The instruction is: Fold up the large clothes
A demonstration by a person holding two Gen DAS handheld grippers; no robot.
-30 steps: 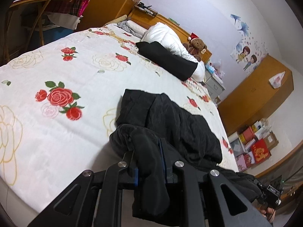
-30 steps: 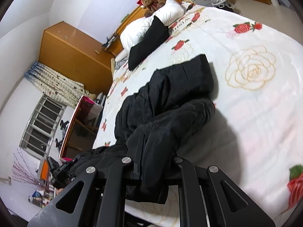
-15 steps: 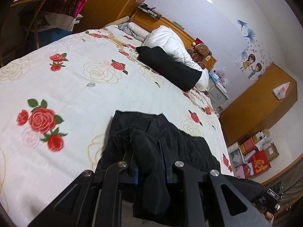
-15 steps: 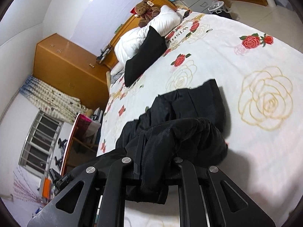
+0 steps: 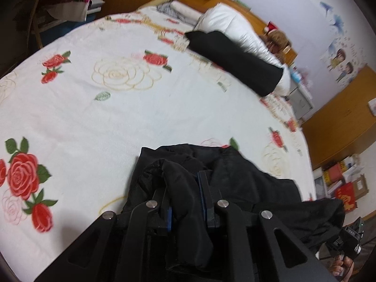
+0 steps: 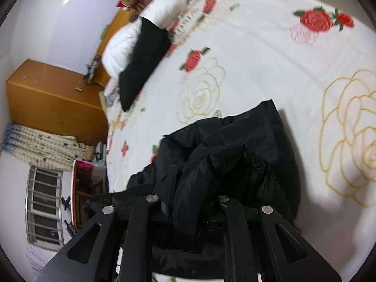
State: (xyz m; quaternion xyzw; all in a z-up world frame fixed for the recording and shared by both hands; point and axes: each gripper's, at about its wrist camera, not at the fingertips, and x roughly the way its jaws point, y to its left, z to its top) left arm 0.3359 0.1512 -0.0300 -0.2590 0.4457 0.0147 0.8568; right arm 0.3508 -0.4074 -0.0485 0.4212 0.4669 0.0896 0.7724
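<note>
Black garment (image 5: 235, 181) bunched on rose-print bed (image 5: 117, 117), near its edge. Left tool (image 5: 185, 188) clamped on fabric fold; right tool (image 6: 195, 183) likewise gripping bunched fabric, apparently same garment. Views blurred.

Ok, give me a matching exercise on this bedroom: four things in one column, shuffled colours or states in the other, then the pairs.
Things:
1. left hand-held gripper
2. bedspread
3. teddy bear
4. duvet

Colours or states:
A. white, rolled up by the headboard
B. white with red roses
C. shut on the black jacket
D. brown, in a red hat

Pairs: 1-C, 2-B, 3-D, 4-A
</note>
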